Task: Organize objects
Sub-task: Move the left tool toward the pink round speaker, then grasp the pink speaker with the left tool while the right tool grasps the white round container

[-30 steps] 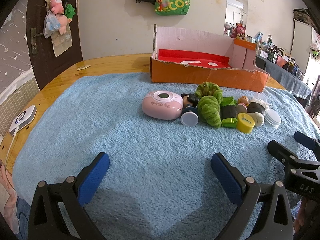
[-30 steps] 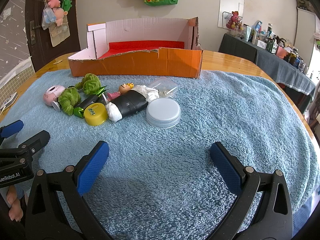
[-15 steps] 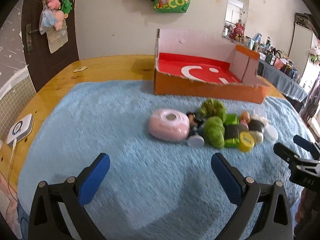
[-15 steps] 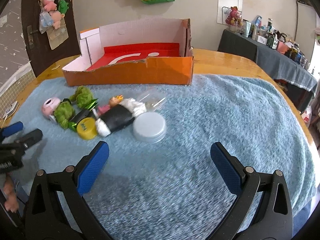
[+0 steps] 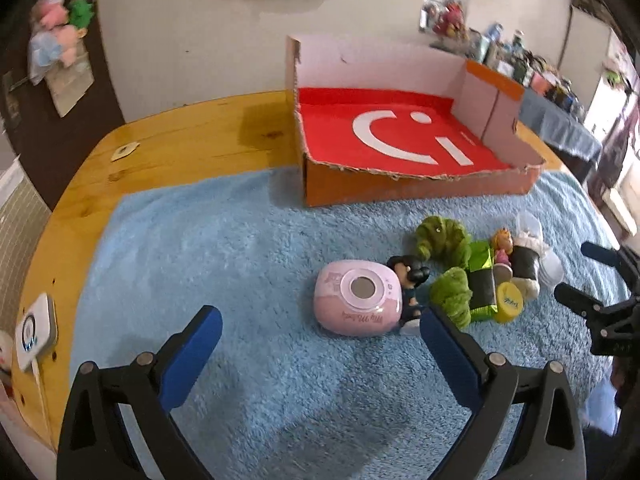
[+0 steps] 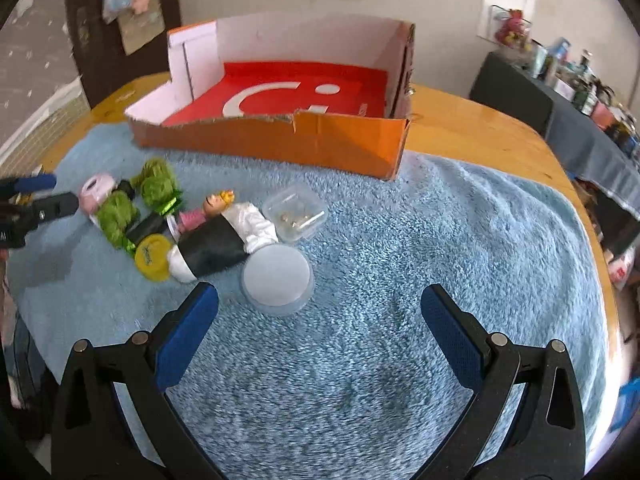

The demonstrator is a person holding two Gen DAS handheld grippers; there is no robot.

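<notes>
— Reaching comes first, I judge: nothing is sitting in the orange cardboard box (image 5: 420, 188) yet. Left claw (image 5: 320, 332) is gaping, empty, the pink case (image 5: 357, 298) lying just ahead between its tips.

— Right claw (image 6: 320, 306) is spread too, the white lid (image 6: 277, 276) just ahead, toward its left finger. Next: straddling, then clenching.

— Any writing?

— Cursive on the case, unreadable.

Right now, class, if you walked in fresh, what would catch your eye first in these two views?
The orange cardboard box with its red floor, standing open and bare at the far edge of the blue towel. Next, the huddle of small things in front of it: a pink case, green plush pieces, a yellow cap and a white lid. Both grippers, left and right, hang open over the towel.
</notes>
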